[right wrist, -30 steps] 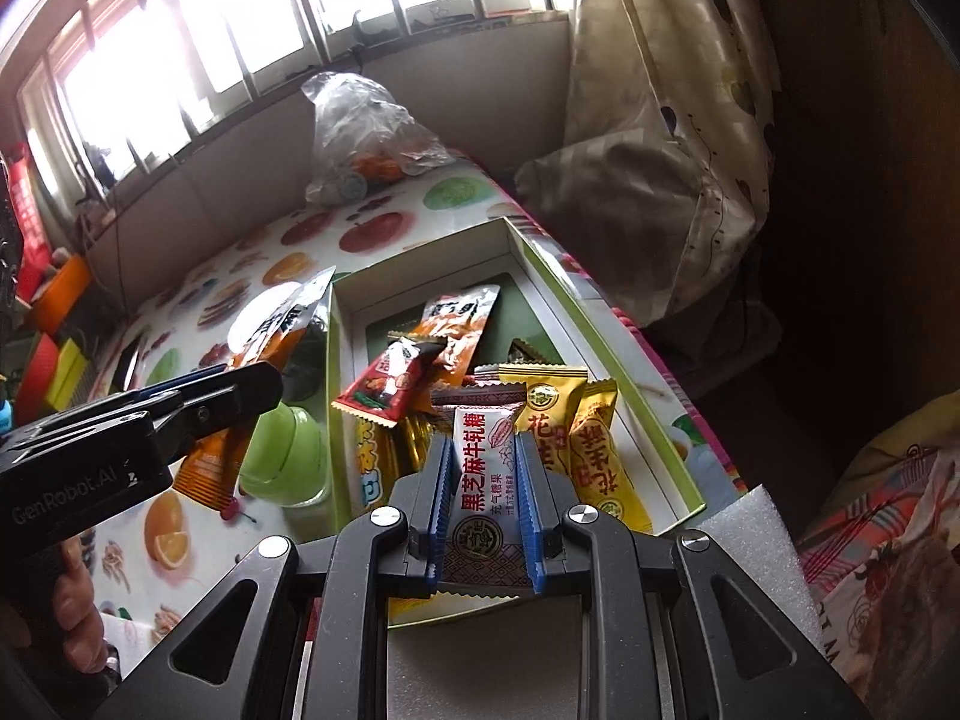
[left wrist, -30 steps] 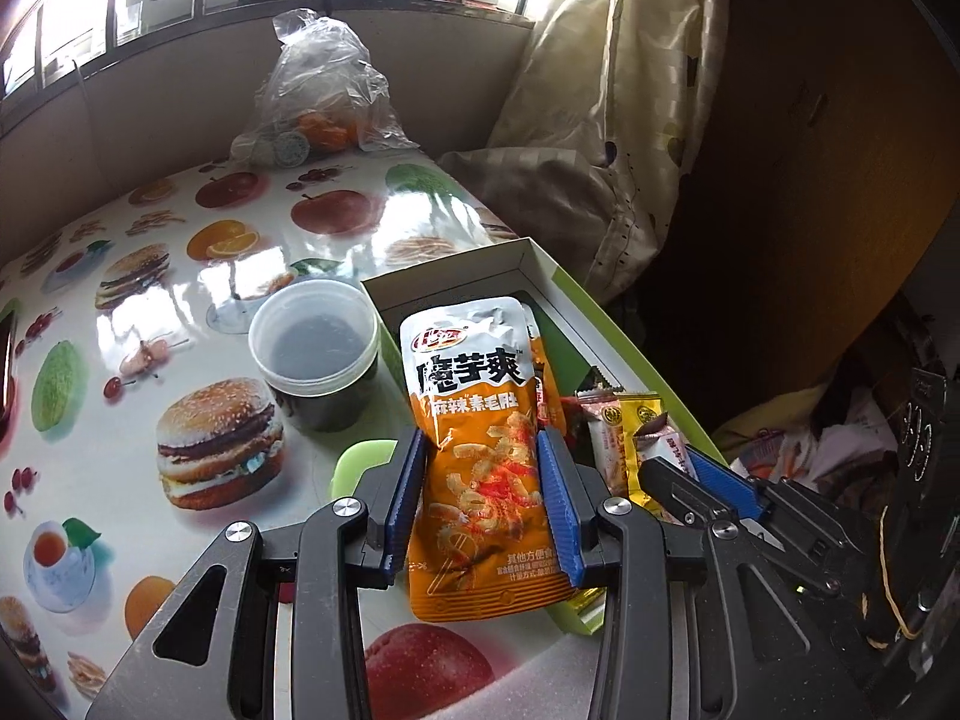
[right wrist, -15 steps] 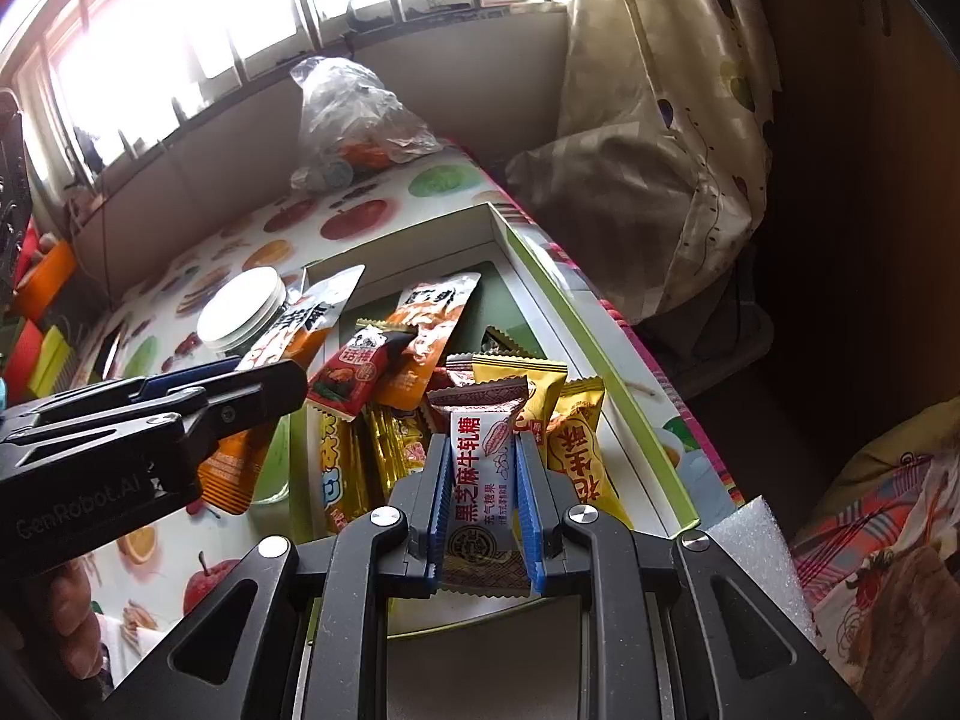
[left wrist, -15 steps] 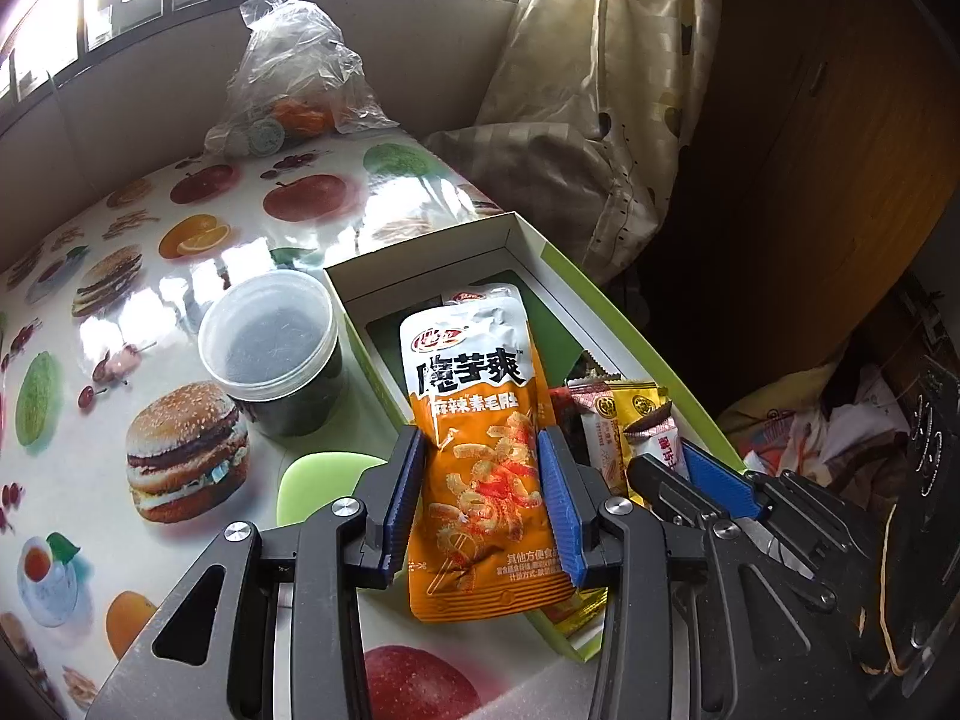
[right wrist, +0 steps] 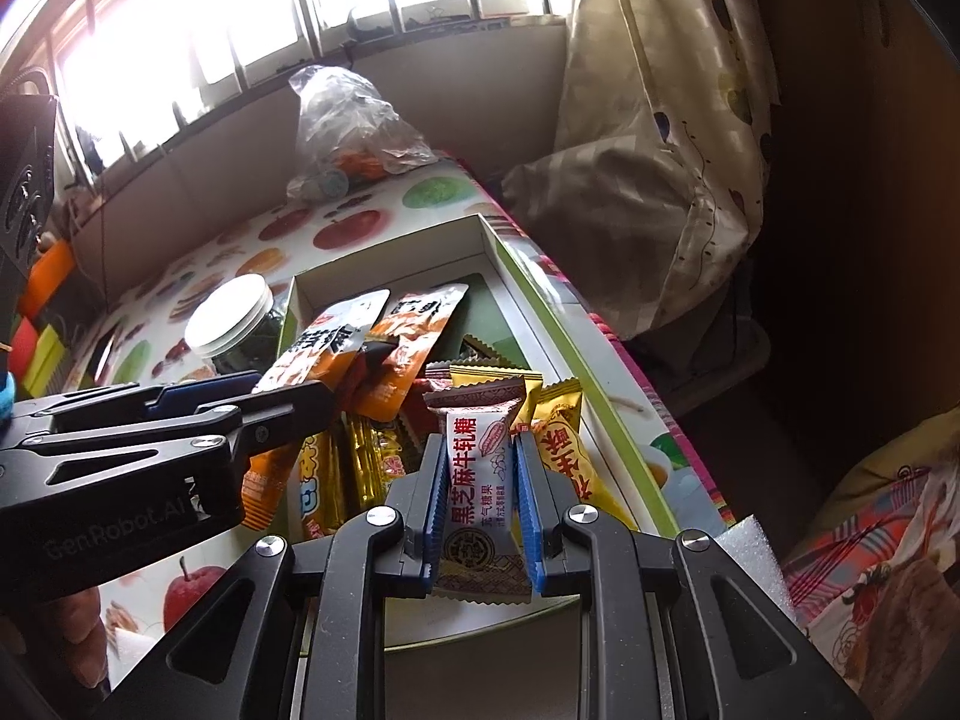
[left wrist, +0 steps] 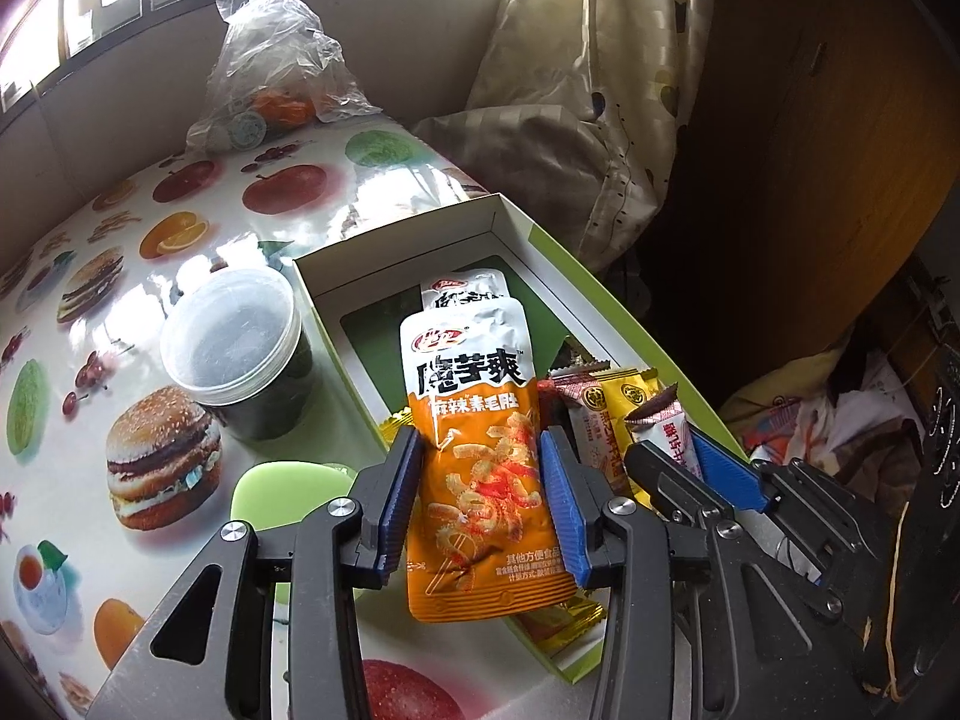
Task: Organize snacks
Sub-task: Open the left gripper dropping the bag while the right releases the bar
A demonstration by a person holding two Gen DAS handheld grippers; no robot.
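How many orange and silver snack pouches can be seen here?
2. One pouch is held by the left gripper over the box; a second pouch lies flat in the box behind it. Others may be hidden under the other snacks.

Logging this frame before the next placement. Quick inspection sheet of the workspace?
Surface: table under a glossy food-print cloth.
Job's things: open box holds mixed snack packets; orange pouch and white candy packet are held over it.
Clutter: lidded jar left of the box; green lid near it; clear plastic bag by the far wall; white foam at the near corner.
Grippers: left gripper grips the orange pouch by its sides; right gripper shut on the white candy packet.
Cables: nothing seen.
Surroundings: barred window, patterned curtain, fabric heap lower right.
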